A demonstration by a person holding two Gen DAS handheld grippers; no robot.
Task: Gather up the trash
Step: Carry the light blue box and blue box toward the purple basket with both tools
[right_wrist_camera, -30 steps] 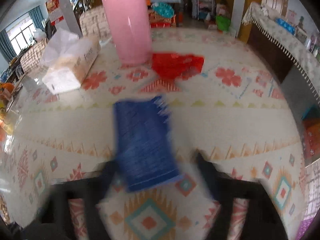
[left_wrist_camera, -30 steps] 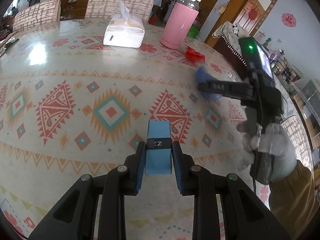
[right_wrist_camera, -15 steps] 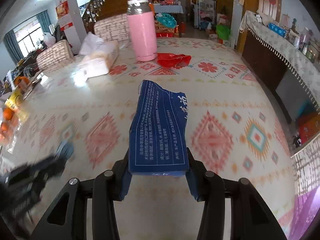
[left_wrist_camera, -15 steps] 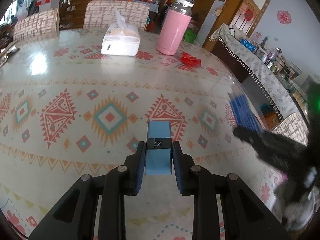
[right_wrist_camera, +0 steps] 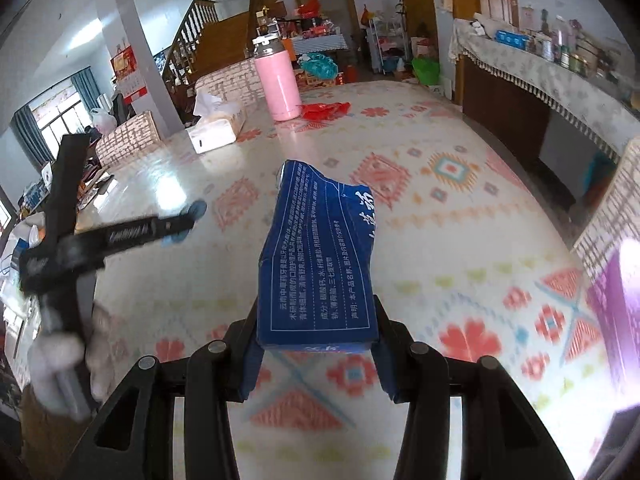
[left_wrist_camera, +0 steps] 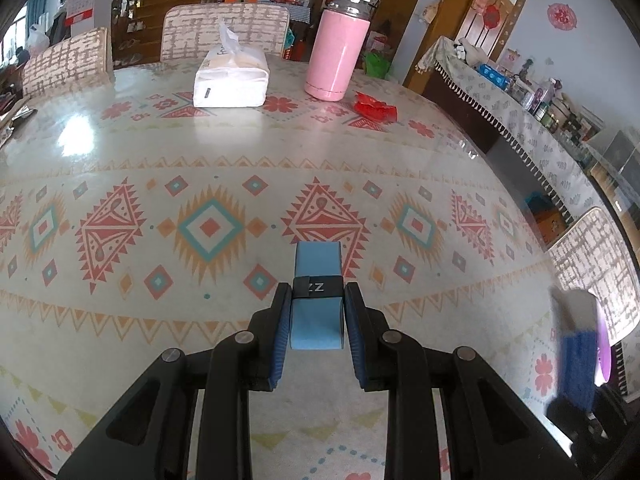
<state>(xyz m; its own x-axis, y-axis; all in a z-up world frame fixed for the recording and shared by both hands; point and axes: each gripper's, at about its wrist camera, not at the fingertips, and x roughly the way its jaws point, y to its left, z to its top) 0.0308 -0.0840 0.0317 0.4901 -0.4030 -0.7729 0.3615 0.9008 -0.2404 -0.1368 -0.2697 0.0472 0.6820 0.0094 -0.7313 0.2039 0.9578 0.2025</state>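
My left gripper [left_wrist_camera: 316,316] is shut on a light blue box with a black band [left_wrist_camera: 318,280] and holds it above the patterned table. My right gripper [right_wrist_camera: 316,344] is shut on a dark blue carton with white print [right_wrist_camera: 320,256], near the table's right edge; the carton shows blurred at the lower right of the left wrist view [left_wrist_camera: 578,364]. A red crumpled wrapper [left_wrist_camera: 374,106] lies beside the pink bottle, far across the table; it also shows in the right wrist view [right_wrist_camera: 324,110]. The left gripper [right_wrist_camera: 188,220] appears at left in the right wrist view.
A pink bottle [left_wrist_camera: 338,46] and a white tissue pack [left_wrist_camera: 230,78] stand at the far side of the table [left_wrist_camera: 120,160]. Chairs [left_wrist_camera: 224,26] surround it. A purple object [right_wrist_camera: 616,300] sits at the right edge. A sideboard [left_wrist_camera: 520,120] runs along the right wall.
My right gripper has pulled back with the dark blue carton toward the table's near right edge, away from the red wrapper. My left gripper still holds the light blue box, almost unmoved.
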